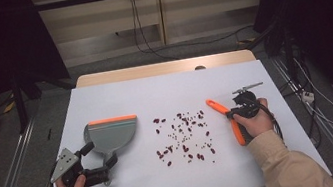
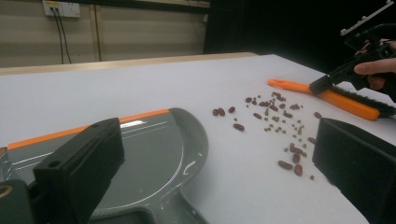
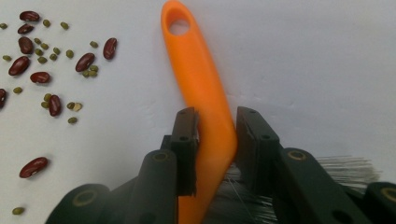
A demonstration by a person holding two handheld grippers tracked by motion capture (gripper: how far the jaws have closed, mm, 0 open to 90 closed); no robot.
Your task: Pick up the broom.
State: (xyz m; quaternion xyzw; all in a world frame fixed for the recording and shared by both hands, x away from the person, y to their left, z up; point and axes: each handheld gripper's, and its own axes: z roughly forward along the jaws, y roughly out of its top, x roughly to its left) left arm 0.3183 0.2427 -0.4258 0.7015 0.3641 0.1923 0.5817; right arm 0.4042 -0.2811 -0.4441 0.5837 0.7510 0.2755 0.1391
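- the brush lies on the right part of the surface, its orange handle running up and to the left toward the beans, with the right tongs set across its middle.
- in the right gripper view the handle stands between the two black jaws, its hole end pointing away and the bristles spreading out low at the right.
- the scattered beans, dark red ones and small green ones, lie mid-surface between the brush and the dustpan.
- the grey dustpan with its orange lip sits at the left, its handle end toward the left tongs.
- the surface is a white sheet over a wooden top; behind it are a pale wall, a socket with hanging cables, and dark curtains at both sides.
- right tongs: drawn in narrow, both pads pressed on the sides of the brush handle, gripping it while it rests on the surface.
- left tongs: jaws spread wide and holding nothing, just beside the handle end of the dustpan; in the left gripper view the pan lies between and beyond the jaws.
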